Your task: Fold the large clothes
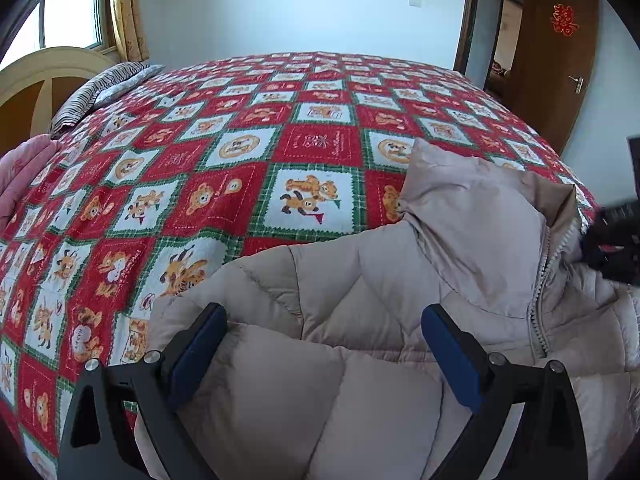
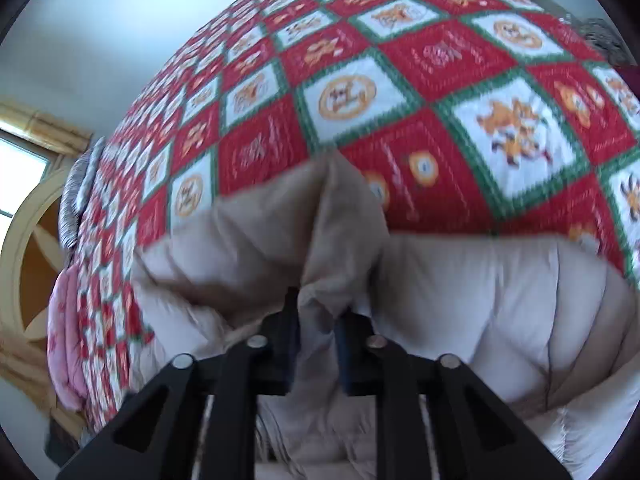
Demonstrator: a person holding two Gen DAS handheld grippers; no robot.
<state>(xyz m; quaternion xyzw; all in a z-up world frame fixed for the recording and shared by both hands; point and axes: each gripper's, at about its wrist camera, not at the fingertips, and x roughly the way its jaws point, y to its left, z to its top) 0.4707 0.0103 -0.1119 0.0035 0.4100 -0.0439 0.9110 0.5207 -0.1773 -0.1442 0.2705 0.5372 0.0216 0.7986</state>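
A pale beige quilted puffer jacket (image 1: 360,300) lies at the near edge of the bed, on a red, white and green bear-print bedspread (image 1: 224,168), front up, its zipper (image 1: 538,300) running from the stand-up collar (image 1: 472,200) down toward the near side. The collar points away toward the middle of the bed, so the jacket's long axis seems to run from the far collar back toward the person, with the padded body spreading to either side. In the right wrist view the right gripper (image 2: 316,324) has its jaws nearly together, pinching a raised ridge of the jacket's fabric at or near the collar, though blur leaves the exact spot uncertain. The left gripper (image 1: 324,344) hangs over the shoulder and chest panel left of the zipper with its blue pads (image 1: 452,356) spread wide and nothing clamped between them; whether they touch the fabric cannot be told. The coming move likely turns on this: the right side is already held, while the left gripper needs to come down on the quilted panel directly below it. A striped pillow (image 1: 104,88) and a pink blanket (image 1: 20,176) lie well apart at the far left.
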